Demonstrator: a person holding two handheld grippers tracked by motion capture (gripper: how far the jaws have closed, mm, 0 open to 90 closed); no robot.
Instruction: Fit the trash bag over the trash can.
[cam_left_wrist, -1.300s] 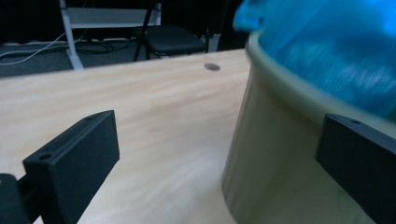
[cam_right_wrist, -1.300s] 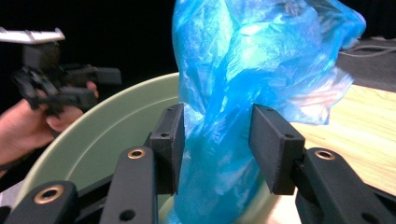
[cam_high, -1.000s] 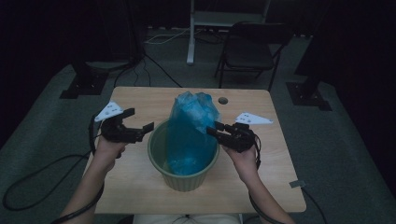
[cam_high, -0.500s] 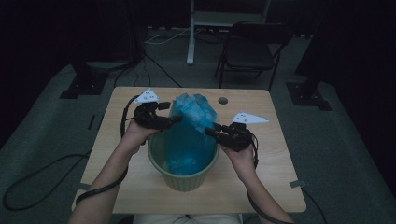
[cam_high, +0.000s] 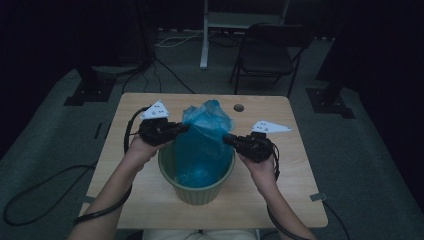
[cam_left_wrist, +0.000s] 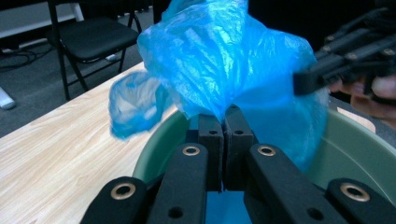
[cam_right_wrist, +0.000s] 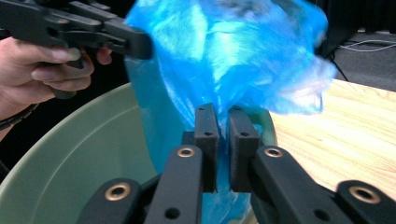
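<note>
Two grippers are working one blue bag (cam_high: 204, 135) over the green bin (cam_high: 196, 192), which is sitting near the middle of the wooden table (cam_high: 280, 200). The step in hand, as I judge it, is lining the bin — opening the bag's mouth so it can be folded over the rim.

The left gripper (cam_high: 181, 128) is pinching the left side of the bag; in the left gripper view its jaws are pressed together with blue film (cam_left_wrist: 219, 70) bunching out from between the pads. The right gripper (cam_high: 228, 139) is meeting the bag's right side, and in the right gripper view its jaws are standing nearly together with a narrow slit between them, the plastic (cam_right_wrist: 224, 60) rising just behind — whether film is actually caught there I cannot tell.

Next, I think, the move is calling for both hands to draw apart, left and right, then down past the rim, keeping a firm pinch so the thin film is not slipping free.

Most of the bag is hanging inside the bin, its crumpled top ballooning above the far rim — translucent, glossy, wrinkled and limp.
</note>
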